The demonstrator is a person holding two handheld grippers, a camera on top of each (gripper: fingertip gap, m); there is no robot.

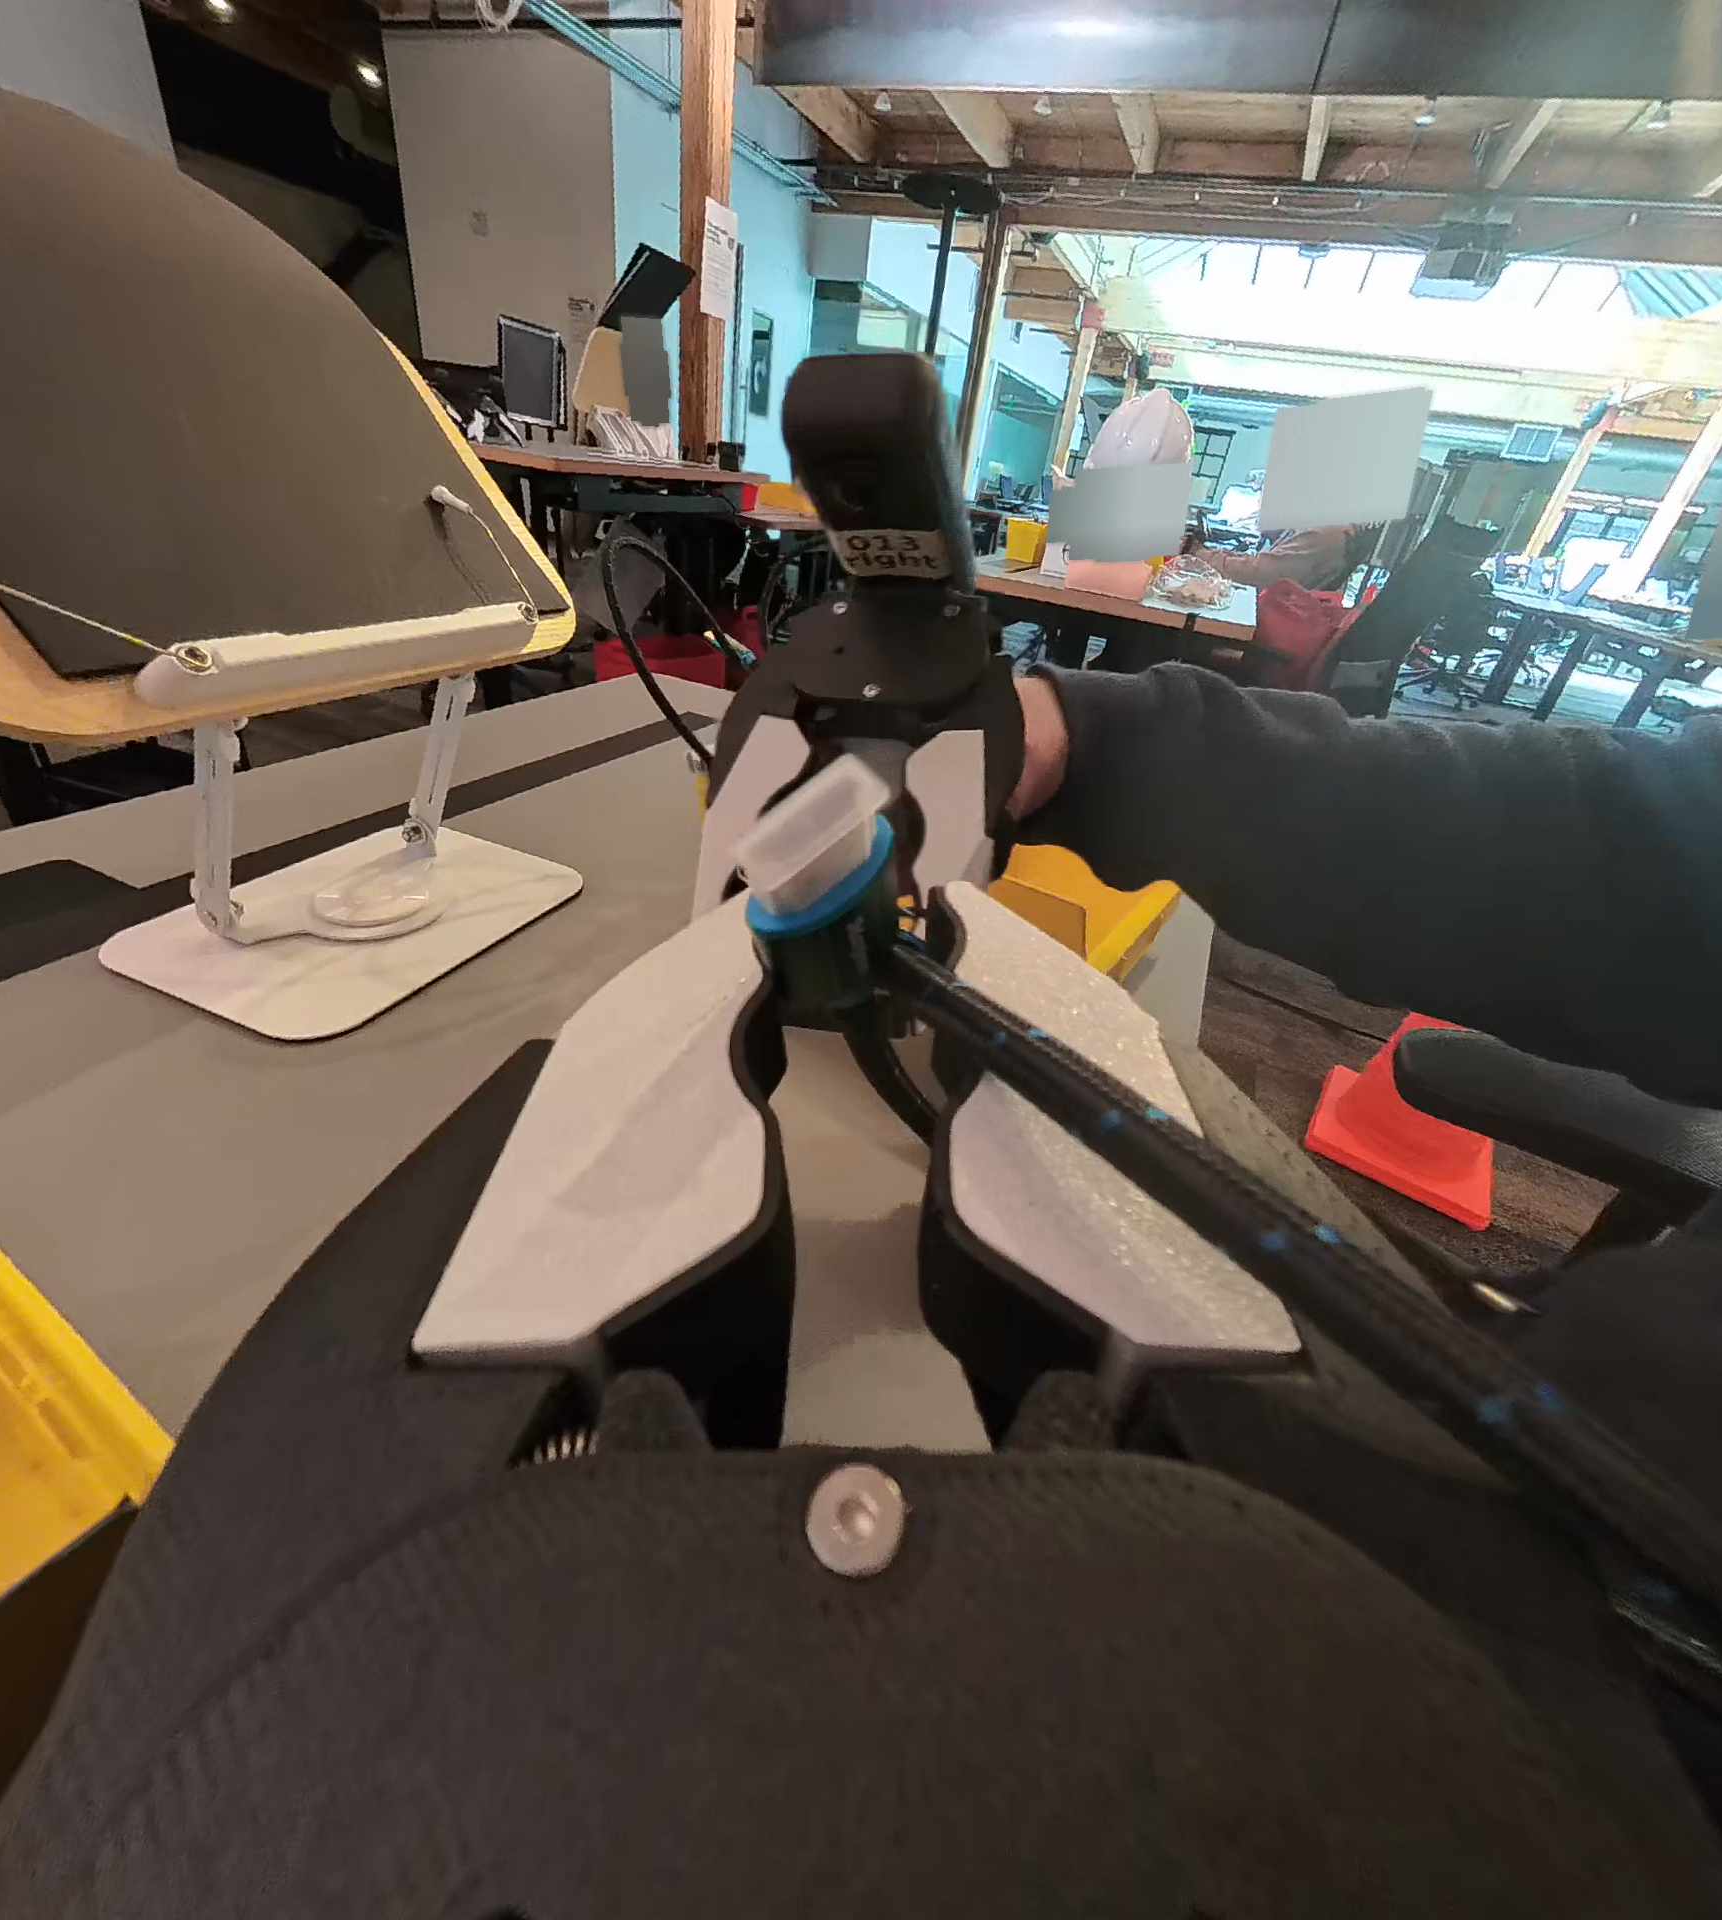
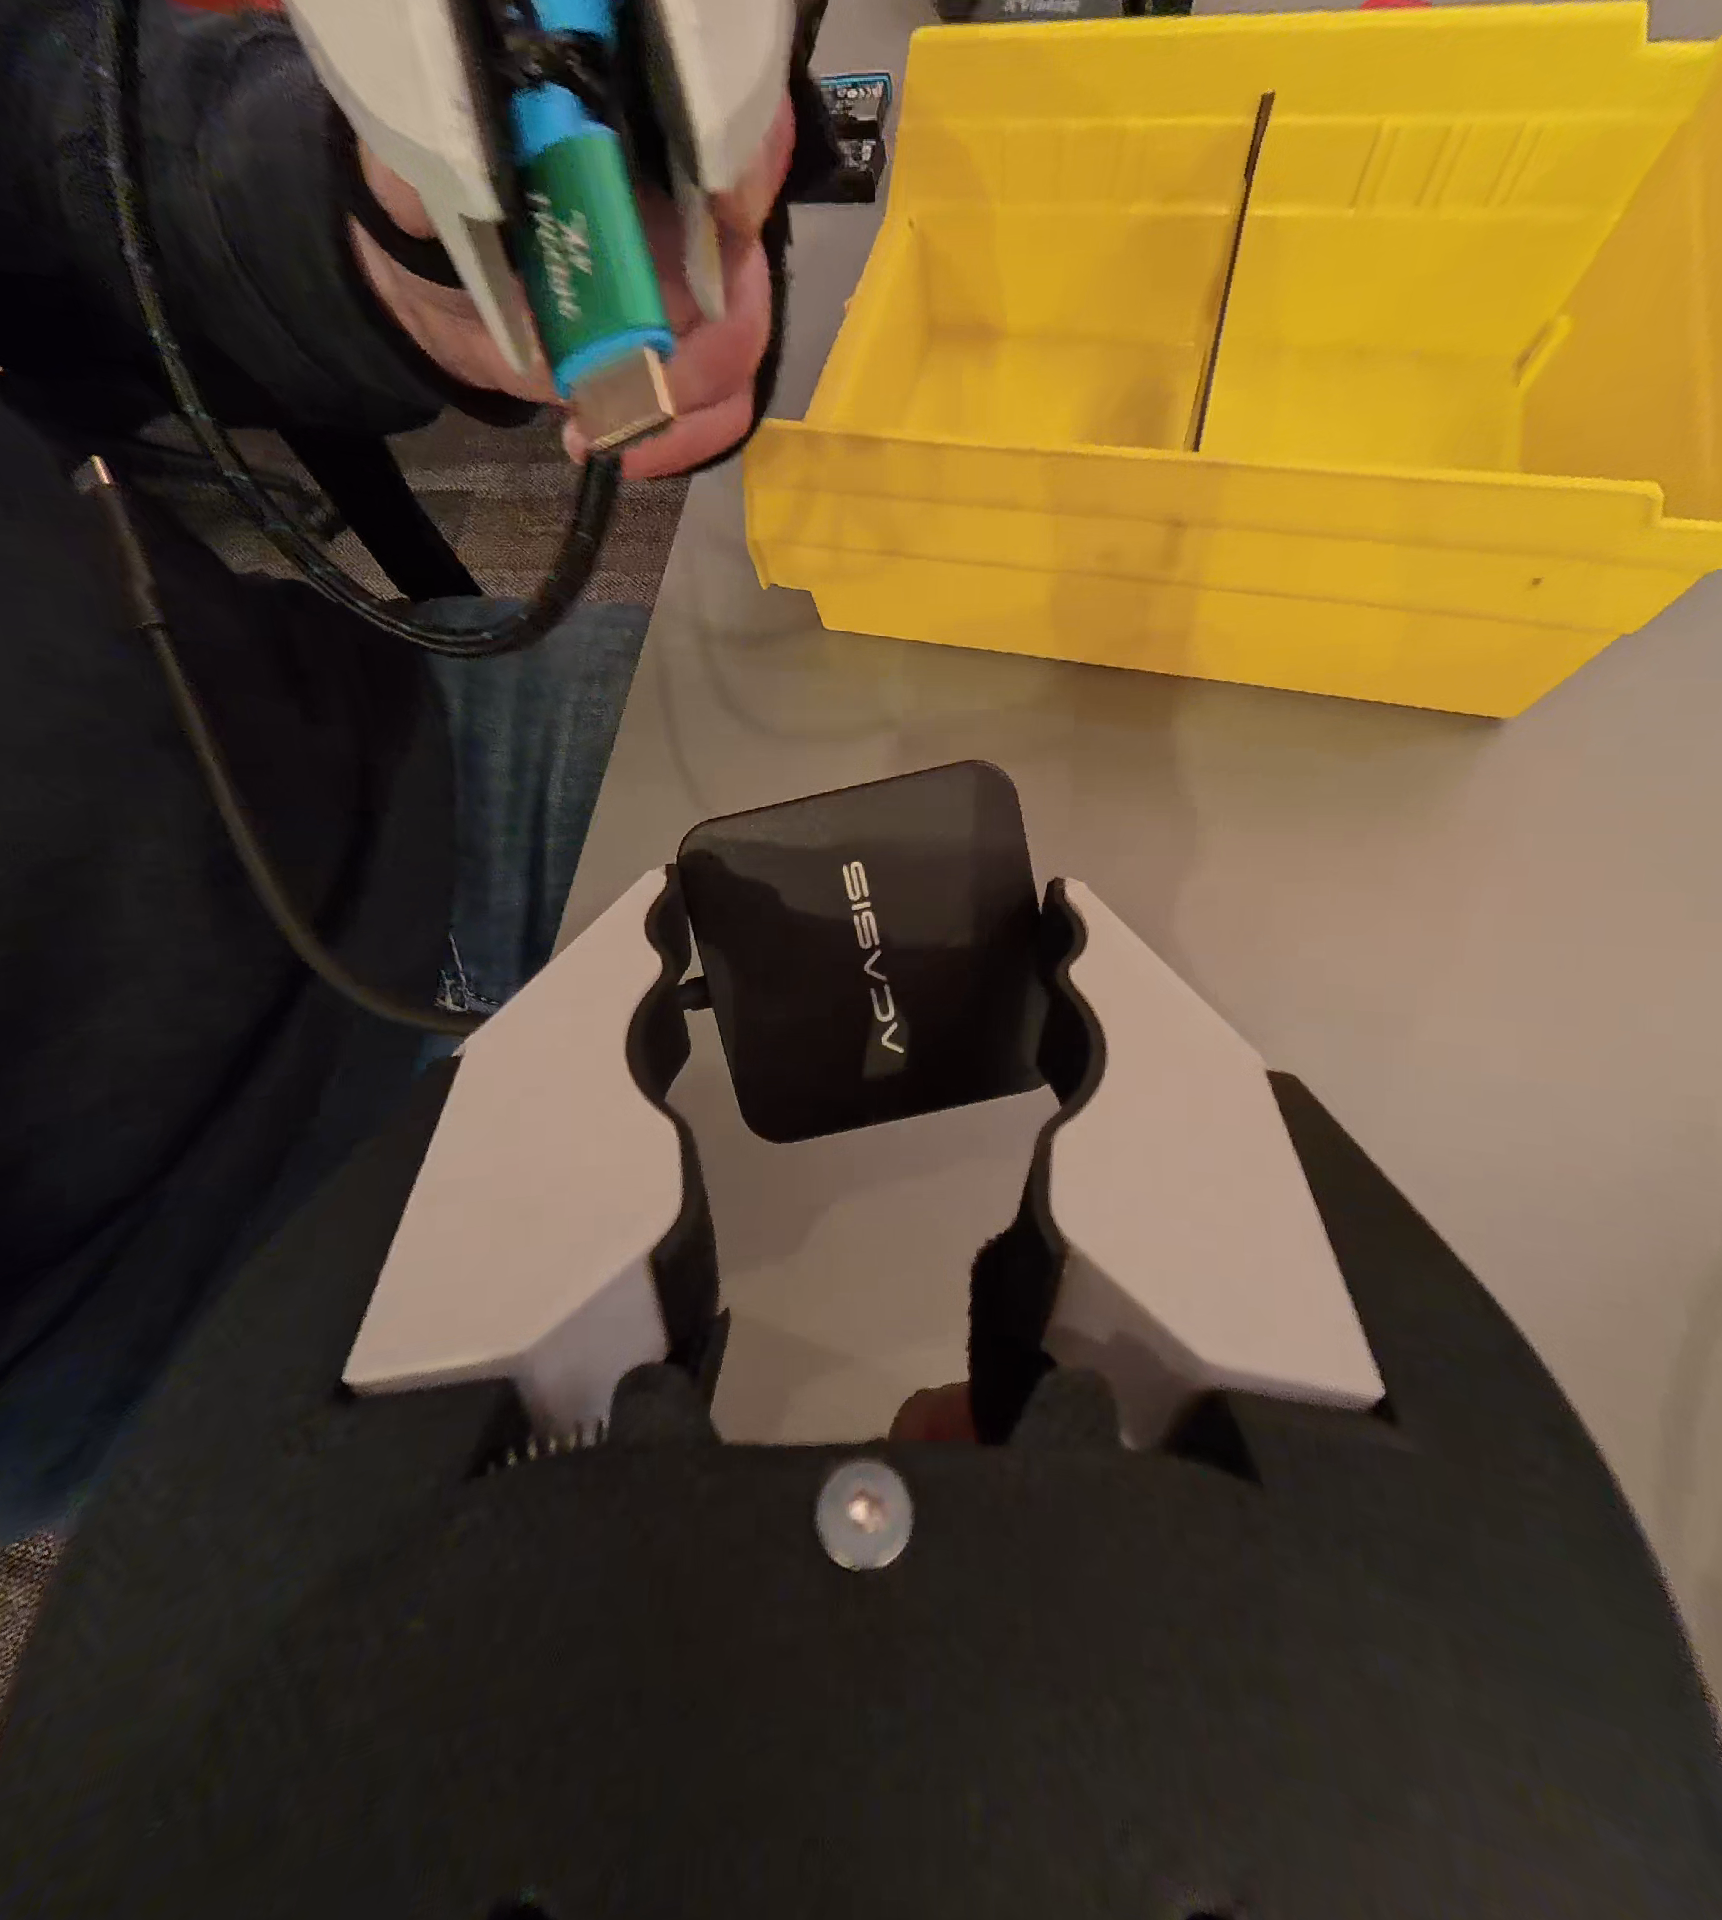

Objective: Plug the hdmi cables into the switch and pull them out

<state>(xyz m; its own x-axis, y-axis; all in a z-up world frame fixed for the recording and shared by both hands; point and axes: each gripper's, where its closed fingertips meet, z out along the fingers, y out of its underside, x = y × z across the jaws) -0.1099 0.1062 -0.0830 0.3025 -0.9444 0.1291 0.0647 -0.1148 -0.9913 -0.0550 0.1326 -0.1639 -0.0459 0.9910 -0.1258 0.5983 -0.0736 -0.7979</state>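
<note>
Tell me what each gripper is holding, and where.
Left gripper clamps the HDMI plug by its green body. Right gripper holds the black switch by its side edges.

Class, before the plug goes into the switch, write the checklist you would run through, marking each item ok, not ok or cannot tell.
1. Left tongs grip the HDMI plug: ok.
2. Metal tip of plug bare in right view: ok.
3. Right tongs hold the black switch at its sides: ok.
4. Plug lined up with a port: not ok, it is apart from the switch.
5. Which side has a free port: cannot tell.
6. Cable free of snags: cannot tell.
</note>
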